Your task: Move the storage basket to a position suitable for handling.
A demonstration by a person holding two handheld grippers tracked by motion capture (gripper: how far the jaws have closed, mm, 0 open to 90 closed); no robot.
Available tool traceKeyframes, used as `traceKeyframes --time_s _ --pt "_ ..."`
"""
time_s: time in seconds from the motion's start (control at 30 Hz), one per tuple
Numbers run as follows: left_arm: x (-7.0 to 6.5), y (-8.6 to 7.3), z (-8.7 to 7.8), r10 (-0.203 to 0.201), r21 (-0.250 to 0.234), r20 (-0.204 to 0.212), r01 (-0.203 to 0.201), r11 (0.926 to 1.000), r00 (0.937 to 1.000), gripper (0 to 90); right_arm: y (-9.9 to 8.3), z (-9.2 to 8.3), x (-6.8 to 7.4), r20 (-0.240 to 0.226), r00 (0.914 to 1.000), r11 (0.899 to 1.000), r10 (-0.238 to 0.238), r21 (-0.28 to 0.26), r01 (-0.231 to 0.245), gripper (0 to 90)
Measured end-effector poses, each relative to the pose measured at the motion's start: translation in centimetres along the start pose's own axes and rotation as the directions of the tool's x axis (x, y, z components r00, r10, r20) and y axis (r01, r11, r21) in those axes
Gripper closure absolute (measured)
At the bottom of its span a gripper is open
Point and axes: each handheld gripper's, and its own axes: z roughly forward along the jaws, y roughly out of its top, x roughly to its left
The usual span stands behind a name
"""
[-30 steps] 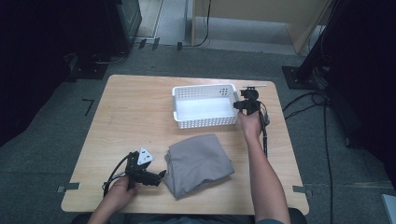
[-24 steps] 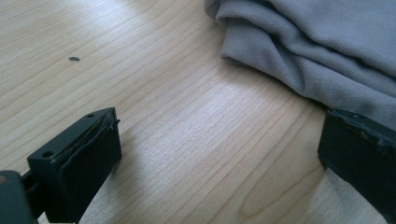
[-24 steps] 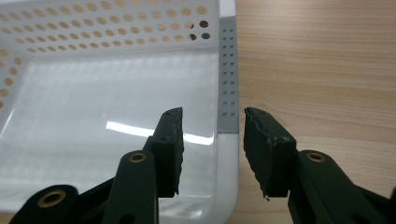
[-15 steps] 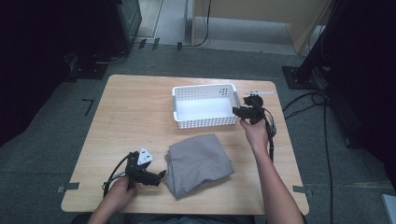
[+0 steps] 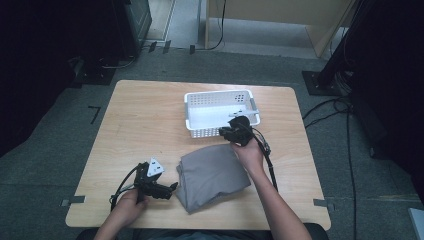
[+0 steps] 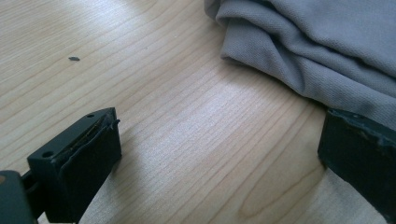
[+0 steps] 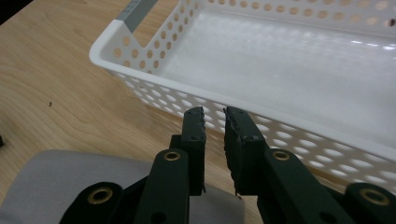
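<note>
Grey folded cloth (image 5: pixel 212 175) lies on bench (image 5: pixel 145 120), high view: between both claws, basket (image 5: pixel 220 112) beyond it. Left claw (image 6: pixel 219 154), left gripper view: jaws apart, cloth edge just beside. Right claw (image 7: pixel 215 140), right gripper view: just closed, empty, over cloth's far edge.

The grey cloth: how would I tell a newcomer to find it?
Start at the wooden table and find the white perforated basket near its far edge. Just in front of the basket, toward the person, lies the grey cloth: the one soft, folded thing there.
</note>
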Motion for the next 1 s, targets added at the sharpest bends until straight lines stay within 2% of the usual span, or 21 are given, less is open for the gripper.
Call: traceKeyframes --time_s 0.13,0.33,0.37,0.4,0.67,0.8,1.0 --pt "0.0 0.0 0.0 0.003 0.002 0.001 -0.003 1.0000 1.0000 0.0 0.2 1.4 0.7 -0.020 0.9997 1.000 -0.012 0.008 0.012 79.1" --pt "0.0 0.0 0.0 0.003 0.002 0.000 -0.003 1.0000 1.0000 0.0 0.6 3.0 1.5 -0.021 0.9995 0.999 -0.026 0.031 0.026 78.0" --pt "0.0 0.0 0.0 0.003 0.002 0.000 -0.003 1.0000 1.0000 0.0 0.6 3.0 1.5 -0.021 0.9995 0.999 -0.026 0.031 0.026 78.0" --pt "0.0 0.0 0.0 0.003 0.002 0.000 -0.003 1.0000 1.0000 0.0 0.7 3.4 1.7 -0.020 0.9987 0.999 -0.046 0.010 0.047 76.9" --pt "0.0 0.0 0.0 0.002 0.002 0.001 -0.002 1.0000 1.0000 0.0 1.8 4.8 2.2 -0.029 0.9978 0.998 -0.060 0.009 0.060 74.3" --pt "0.0 0.0 0.0 -0.002 -0.001 0.001 0.002 1.0000 1.0000 0.0 2.1 5.1 2.0 -0.039 0.9979 0.999 -0.051 0.014 0.052 71.2" --pt "0.0 0.0 0.0 0.002 0.002 0.000 -0.002 1.0000 1.0000 0.0 1.8 3.9 2.1 -0.059 0.9973 0.999 -0.044 0.004 0.044 63.7"
